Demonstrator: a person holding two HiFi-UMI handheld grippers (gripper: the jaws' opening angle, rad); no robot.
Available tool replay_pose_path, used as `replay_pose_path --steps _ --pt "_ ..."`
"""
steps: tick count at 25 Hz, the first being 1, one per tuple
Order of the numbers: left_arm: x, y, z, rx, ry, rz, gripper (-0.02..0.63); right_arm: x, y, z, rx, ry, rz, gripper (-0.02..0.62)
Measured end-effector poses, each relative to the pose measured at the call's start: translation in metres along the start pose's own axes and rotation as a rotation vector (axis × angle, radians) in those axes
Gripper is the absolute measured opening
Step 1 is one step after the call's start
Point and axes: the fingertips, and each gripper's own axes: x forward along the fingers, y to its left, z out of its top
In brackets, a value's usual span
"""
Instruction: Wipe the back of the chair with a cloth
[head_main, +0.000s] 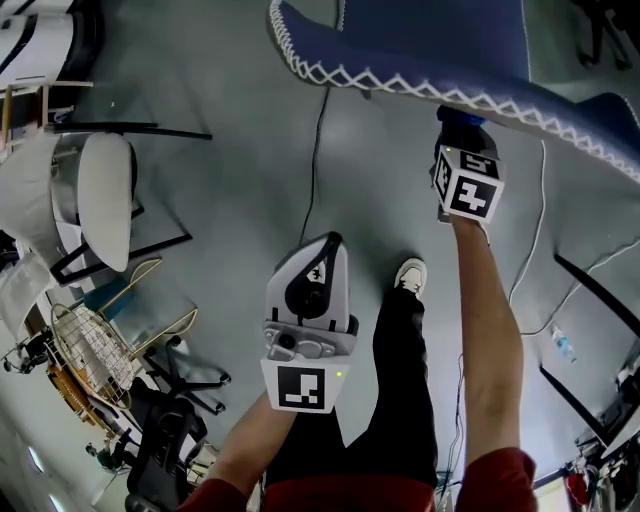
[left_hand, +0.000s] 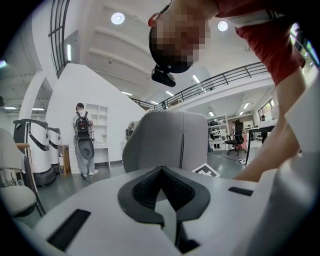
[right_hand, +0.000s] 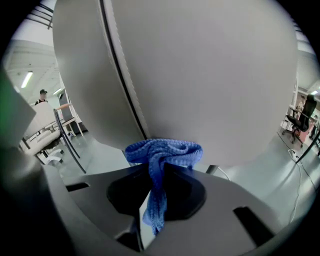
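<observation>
The chair (head_main: 420, 40) fills the top of the head view, blue with white zigzag stitching along its edge. Its grey back shell (right_hand: 200, 75), split by a dark seam, fills the right gripper view. My right gripper (right_hand: 159, 165) is shut on a blue knitted cloth (right_hand: 162, 152), whose bunched top lies against that shell. In the head view the right gripper (head_main: 460, 120) reaches under the chair's edge, tips hidden. My left gripper (head_main: 322, 245) hangs lower at centre, shut and empty (left_hand: 161, 172), facing the grey chair back (left_hand: 165, 140) from a distance.
A white chair (head_main: 105, 200) and a wire basket (head_main: 95, 350) stand at the left, a black office chair base (head_main: 170, 430) below them. Cables (head_main: 318, 150) cross the grey floor. Black frame legs (head_main: 590, 290) are at the right. A person with a backpack (left_hand: 82, 137) stands far off.
</observation>
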Motion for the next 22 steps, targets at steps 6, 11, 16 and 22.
replay_pose_path --steps 6,11,16,22 --pt "-0.006 0.025 0.041 0.001 -0.046 -0.055 0.014 -0.114 0.040 0.041 0.038 -0.112 -0.004 0.063" --pt "-0.023 0.045 0.088 -0.023 -0.073 -0.144 0.014 -0.231 0.086 0.100 -0.040 -0.193 -0.035 0.063" --pt "-0.034 0.067 0.157 0.027 -0.117 -0.206 0.014 -0.310 0.116 0.173 -0.039 -0.257 -0.045 0.063" --pt "-0.030 0.078 0.202 0.056 -0.127 -0.173 0.014 -0.306 0.117 0.216 -0.041 -0.219 -0.031 0.063"
